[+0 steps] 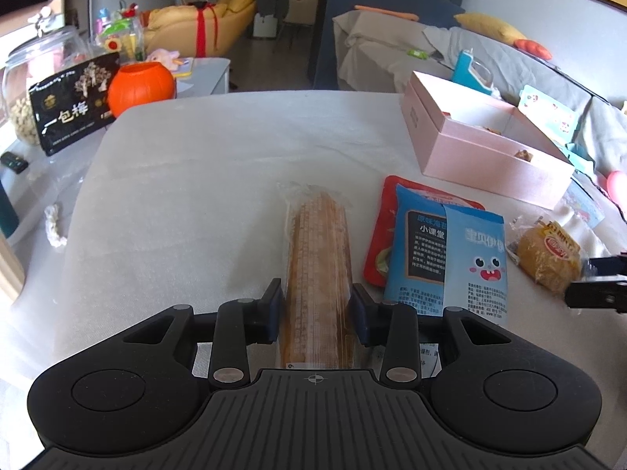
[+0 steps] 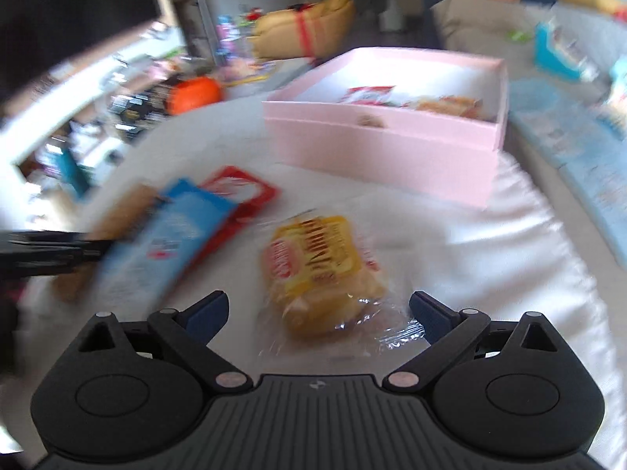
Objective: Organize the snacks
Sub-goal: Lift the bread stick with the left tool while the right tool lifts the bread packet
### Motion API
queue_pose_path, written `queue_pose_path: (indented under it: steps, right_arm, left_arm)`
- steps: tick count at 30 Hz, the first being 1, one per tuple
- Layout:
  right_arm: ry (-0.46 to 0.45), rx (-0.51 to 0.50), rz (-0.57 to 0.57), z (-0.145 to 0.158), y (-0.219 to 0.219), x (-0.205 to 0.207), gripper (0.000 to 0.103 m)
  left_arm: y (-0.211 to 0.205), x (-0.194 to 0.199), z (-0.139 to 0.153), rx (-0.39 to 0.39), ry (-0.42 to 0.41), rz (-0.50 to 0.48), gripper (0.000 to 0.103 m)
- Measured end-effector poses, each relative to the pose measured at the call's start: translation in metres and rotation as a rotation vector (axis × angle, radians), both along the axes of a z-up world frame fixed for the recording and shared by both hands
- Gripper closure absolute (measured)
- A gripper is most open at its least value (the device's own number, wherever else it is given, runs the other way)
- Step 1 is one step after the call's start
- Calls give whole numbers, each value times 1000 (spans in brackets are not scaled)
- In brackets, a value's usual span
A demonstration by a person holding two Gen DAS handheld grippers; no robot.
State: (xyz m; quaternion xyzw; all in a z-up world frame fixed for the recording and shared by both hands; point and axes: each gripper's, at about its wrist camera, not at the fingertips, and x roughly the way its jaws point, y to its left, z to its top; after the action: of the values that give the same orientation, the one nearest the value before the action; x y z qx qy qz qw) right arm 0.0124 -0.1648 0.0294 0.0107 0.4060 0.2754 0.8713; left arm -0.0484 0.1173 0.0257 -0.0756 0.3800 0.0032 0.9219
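A long wafer packet [image 1: 317,243] in clear wrap lies on the white cushioned surface, and my left gripper [image 1: 317,305] is shut on its near end, with a blue pad against each side. Just right of it, a blue snack packet [image 1: 450,258] overlaps a red one [image 1: 388,227]. Further right lies a wrapped yellow bun [image 2: 317,266], between the wide-open fingers of my right gripper [image 2: 317,301], which do not touch it. Behind the bun stands an open pink box [image 2: 384,149] holding a few snacks. The right wrist view is blurred.
At the left edge stand an orange pumpkin pot [image 1: 141,86], a black snack bag [image 1: 74,109] and a glass jar [image 1: 39,62]. A pale blue booklet [image 2: 568,137] lies right of the box. A sofa with cushions runs along the right.
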Motion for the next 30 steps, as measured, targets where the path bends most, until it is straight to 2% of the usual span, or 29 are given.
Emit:
queue_pose_path:
  steps: [2, 6, 9, 12, 13, 14, 20, 24, 27, 30]
  right_arm:
    - [-6, 17, 9, 5, -4, -7, 4]
    - [-103, -98, -26, 9, 6, -11, 4]
    - [-94, -104, -30, 7, 14, -3, 5]
    - [-97, -114, -42, 3, 19, 3, 21]
    - [-103, -121, -39, 4, 20, 3, 40]
    - [-106, -128, -26, 6, 22, 2, 46]
    - [-192, -53, -15, 40, 9, -13, 48]
    - [-232, -17, -71, 61, -9, -11, 49]
    - [-317, 13, -121, 92, -24, -2, 49]
    - [-405, 28, -171, 133, -31, 23, 49]
  left_arm:
    - [1, 0, 0, -8, 0, 5, 62]
    - [5, 0, 0, -27, 3, 8, 62]
    - [7, 1, 0, -37, 4, 5, 62]
    - [4, 1, 2, -20, 14, -7, 63]
    - [4, 1, 3, -13, 20, -9, 64]
    - [2, 0, 4, -10, 25, -9, 66]
    - [-3, -8, 20, -31, -43, -49, 67]
    - [-8, 8, 65, -50, -157, -65, 67]
    - [-27, 40, 121, -80, -267, -168, 67]
    - [-53, 85, 172, -168, -345, -284, 66]
